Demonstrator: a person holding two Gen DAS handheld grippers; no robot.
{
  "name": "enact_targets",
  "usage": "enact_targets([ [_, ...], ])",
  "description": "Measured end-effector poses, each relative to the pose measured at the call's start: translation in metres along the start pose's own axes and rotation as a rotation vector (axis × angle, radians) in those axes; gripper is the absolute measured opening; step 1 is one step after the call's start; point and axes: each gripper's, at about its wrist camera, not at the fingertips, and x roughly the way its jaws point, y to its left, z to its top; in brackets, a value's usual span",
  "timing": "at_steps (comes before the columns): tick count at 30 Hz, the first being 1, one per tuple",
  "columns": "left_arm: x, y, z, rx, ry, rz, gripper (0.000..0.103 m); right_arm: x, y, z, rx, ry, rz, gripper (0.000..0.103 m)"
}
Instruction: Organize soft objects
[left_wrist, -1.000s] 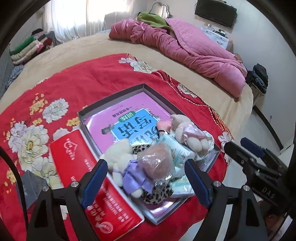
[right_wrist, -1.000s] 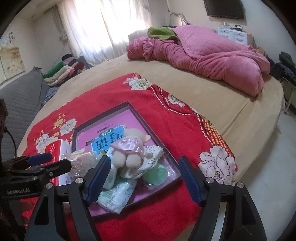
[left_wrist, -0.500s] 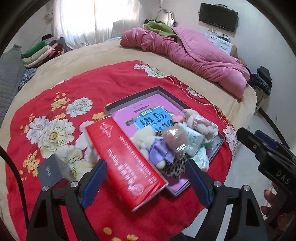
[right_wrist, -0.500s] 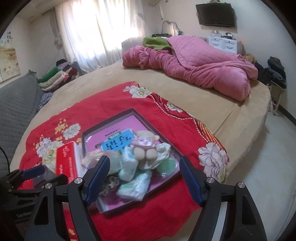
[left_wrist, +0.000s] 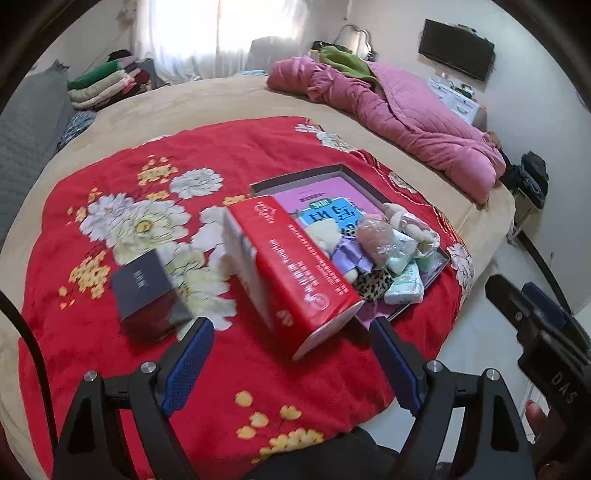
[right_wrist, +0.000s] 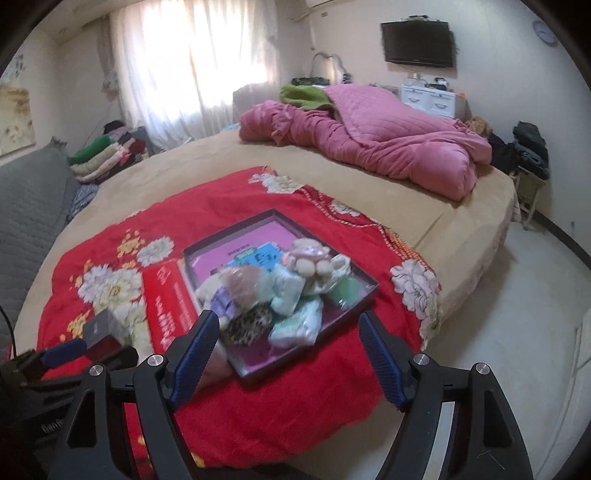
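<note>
Both grippers, left (left_wrist: 291, 363) and right (right_wrist: 290, 356), fingers apart, empty, above red blanket (left_wrist: 110, 325). Soft toys (right_wrist: 280, 295) piled in tray (right_wrist: 364, 301) on bed (right_wrist: 424, 214); red box (left_wrist: 295, 266) beside tray, dark box (left_wrist: 146, 288) farther left.

The red box (left_wrist: 291, 269) hides the tray's (left_wrist: 439, 258) near-left corner, and the soft toys (left_wrist: 373, 240) cover most of the book (left_wrist: 325, 206). In the right wrist view the dark box (right_wrist: 99, 328) is blurred, its print unreadable.

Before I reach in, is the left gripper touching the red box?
Apart. The left wrist view shows red blanket between the open left gripper and the red box.
</note>
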Motion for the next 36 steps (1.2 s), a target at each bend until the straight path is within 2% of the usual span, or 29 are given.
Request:
enact_targets([
  [6,-0.022,0.015,-0.013,-0.025,-0.014,0.018,0.085,-0.019,0.008,-0.018,0.005,0.024,0.046,0.079],
  [18,-0.037,0.012,-0.043,0.011,-0.014,0.060,0.085,-0.031,0.004,-0.051,0.005,0.111,0.048,0.079],
  [36,-0.032,0.009,-0.060,0.027,0.010,0.087,0.085,-0.043,0.004,-0.050,-0.001,0.066,0.040,0.079],
])
